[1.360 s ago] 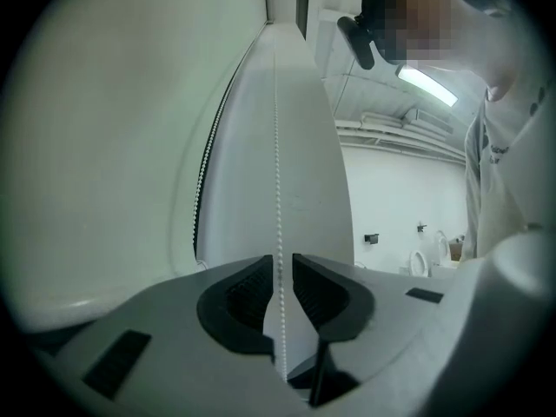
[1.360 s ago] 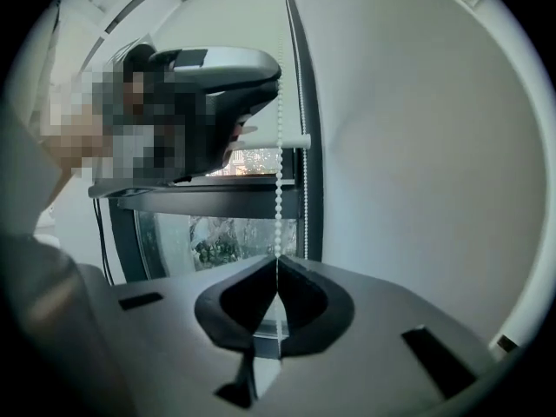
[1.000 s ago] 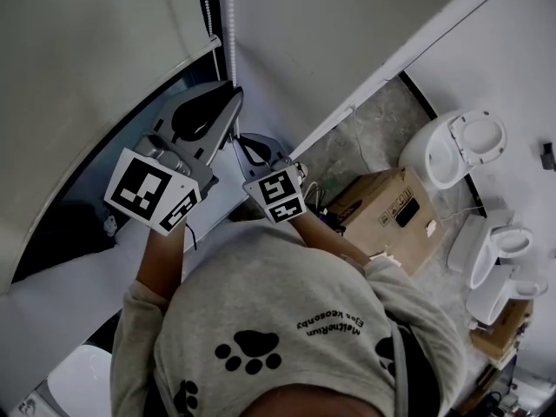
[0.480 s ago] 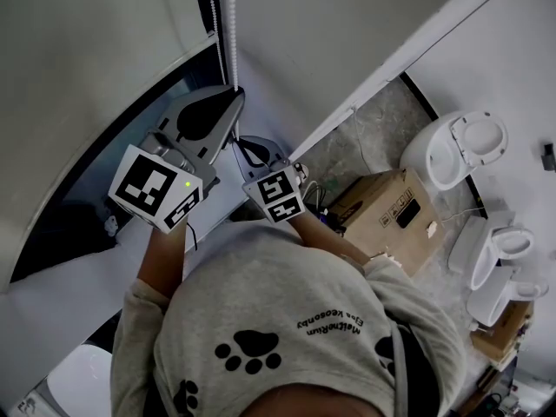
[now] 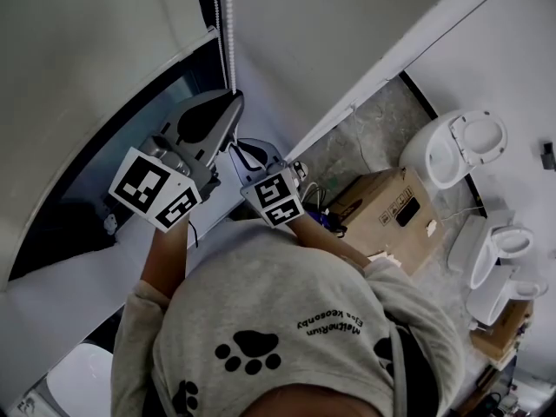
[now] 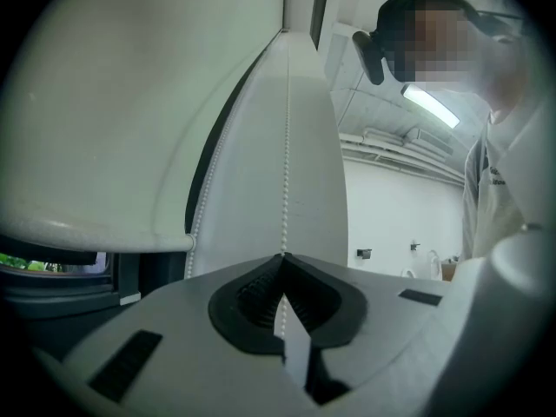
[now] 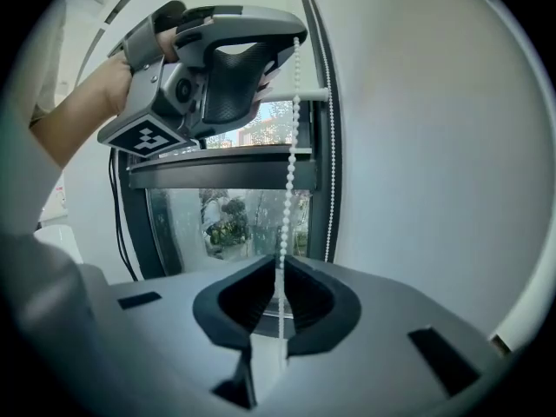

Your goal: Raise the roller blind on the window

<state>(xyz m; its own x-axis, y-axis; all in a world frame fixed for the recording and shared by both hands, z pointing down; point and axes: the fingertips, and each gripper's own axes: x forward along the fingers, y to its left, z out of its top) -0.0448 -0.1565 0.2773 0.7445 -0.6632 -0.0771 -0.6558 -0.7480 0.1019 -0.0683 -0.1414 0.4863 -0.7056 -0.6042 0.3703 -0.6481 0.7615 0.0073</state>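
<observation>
At upper centre of the head view, white beaded cord [image 5: 230, 33] beside the pale fabric roller blind [image 5: 87, 68], left tongs [image 6: 282, 266] clamped on it, right tongs [image 7: 280, 272] just below (jaws just easing apart), cord loose between them.

A brown cardboard box [image 5: 387, 211] is sitting on grey mottled stone floor [image 5: 375, 118] beside white ceramic toilets [image 5: 456, 146]; a fluorescent ceiling tube [image 6: 430, 105] is glowing.
</observation>
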